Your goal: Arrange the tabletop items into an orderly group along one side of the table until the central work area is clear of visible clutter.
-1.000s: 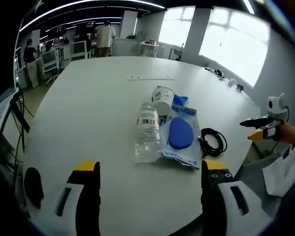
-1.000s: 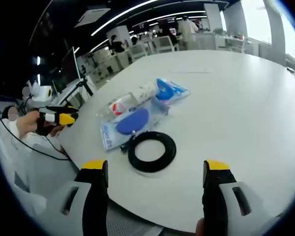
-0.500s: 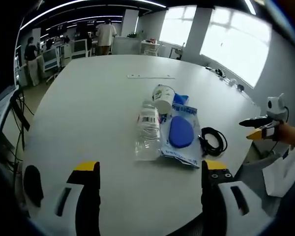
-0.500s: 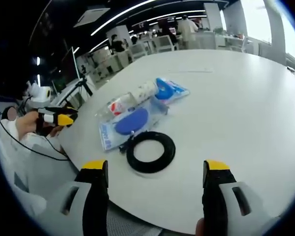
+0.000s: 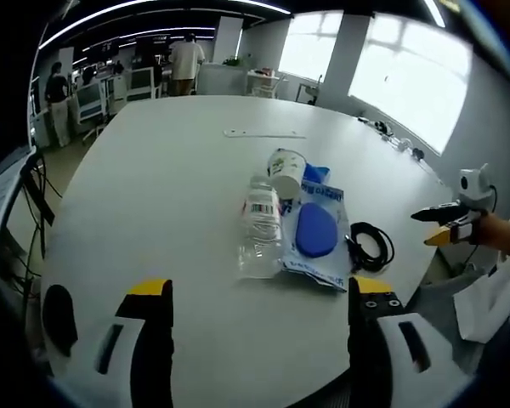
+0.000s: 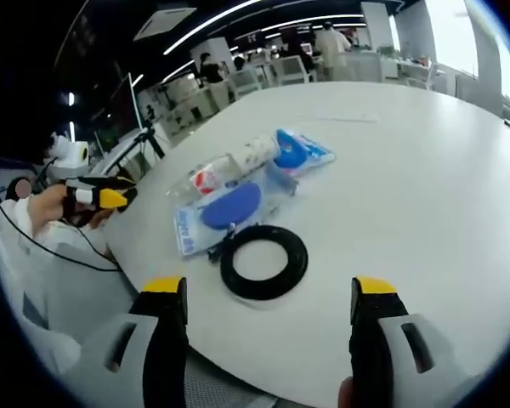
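On the white table (image 5: 153,170) lie a clear plastic bottle (image 5: 260,229) on its side, a paper cup (image 5: 286,168) tipped over at its far end, a clear bag holding a blue oval item (image 5: 315,233), and a black cable coil (image 5: 370,246). My left gripper (image 5: 259,293) hovers open over the near table edge, short of the bottle. In the right gripper view the cable coil (image 6: 263,259) lies just ahead of my open right gripper (image 6: 268,293), with the bag (image 6: 228,209), bottle (image 6: 207,180), cup (image 6: 255,153) and a blue packet (image 6: 303,151) beyond. Nothing sits between either pair of jaws.
A thin white strip (image 5: 262,133) lies farther out on the table. Small dark items (image 5: 391,138) sit near the window-side edge. People stand among desks and chairs (image 5: 136,81) behind the table. The other gripper, held in a hand, shows off the table's side (image 5: 446,225) (image 6: 98,196).
Both views have shifted slightly with the hands. The items on the table lie where they were, and both grippers stay open.
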Action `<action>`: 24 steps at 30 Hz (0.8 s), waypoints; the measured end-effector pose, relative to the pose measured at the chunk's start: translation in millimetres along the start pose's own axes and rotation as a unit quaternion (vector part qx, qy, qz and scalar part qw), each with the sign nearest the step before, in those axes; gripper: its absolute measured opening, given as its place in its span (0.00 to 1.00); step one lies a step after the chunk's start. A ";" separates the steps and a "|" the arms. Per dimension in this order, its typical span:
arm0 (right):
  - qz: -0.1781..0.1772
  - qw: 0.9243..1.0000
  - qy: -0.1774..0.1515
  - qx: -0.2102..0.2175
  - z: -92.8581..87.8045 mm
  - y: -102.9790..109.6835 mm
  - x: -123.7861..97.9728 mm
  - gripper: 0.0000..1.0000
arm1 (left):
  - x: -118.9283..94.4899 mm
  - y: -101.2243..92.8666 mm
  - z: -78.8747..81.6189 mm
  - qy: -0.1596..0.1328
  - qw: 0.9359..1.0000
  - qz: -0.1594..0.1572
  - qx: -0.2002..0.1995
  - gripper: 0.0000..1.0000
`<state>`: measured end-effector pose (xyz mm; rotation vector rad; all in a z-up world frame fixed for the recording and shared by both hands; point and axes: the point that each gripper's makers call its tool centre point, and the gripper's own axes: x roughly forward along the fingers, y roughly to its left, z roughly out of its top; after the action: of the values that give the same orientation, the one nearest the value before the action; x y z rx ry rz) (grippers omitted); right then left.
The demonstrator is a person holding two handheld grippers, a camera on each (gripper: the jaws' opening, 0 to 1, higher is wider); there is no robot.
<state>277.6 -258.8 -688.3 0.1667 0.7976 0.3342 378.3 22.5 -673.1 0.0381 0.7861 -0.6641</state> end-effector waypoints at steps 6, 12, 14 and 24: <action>0.006 1.000 0.013 -0.014 0.3 2.8 7.5 0.77 | 2.1 1.3 -0.5 0.007 1.000 -0.004 -0.006 0.86; 0.009 1.000 0.016 -0.019 3.0 3.9 11.5 0.76 | 5.1 2.1 2.1 0.010 1.000 -0.007 -0.001 0.86; 0.010 1.000 0.016 -0.021 3.4 4.9 12.3 0.76 | 6.4 2.6 2.9 0.011 1.000 -0.008 0.000 0.86; 0.012 0.999 0.023 -0.020 0.7 5.5 18.5 0.76 | 14.0 1.5 6.8 0.014 1.000 -0.018 -0.008 0.87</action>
<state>288.9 -247.1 -698.8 0.1315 0.8339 0.3773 390.7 14.3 -677.8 0.0197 0.8210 -0.6924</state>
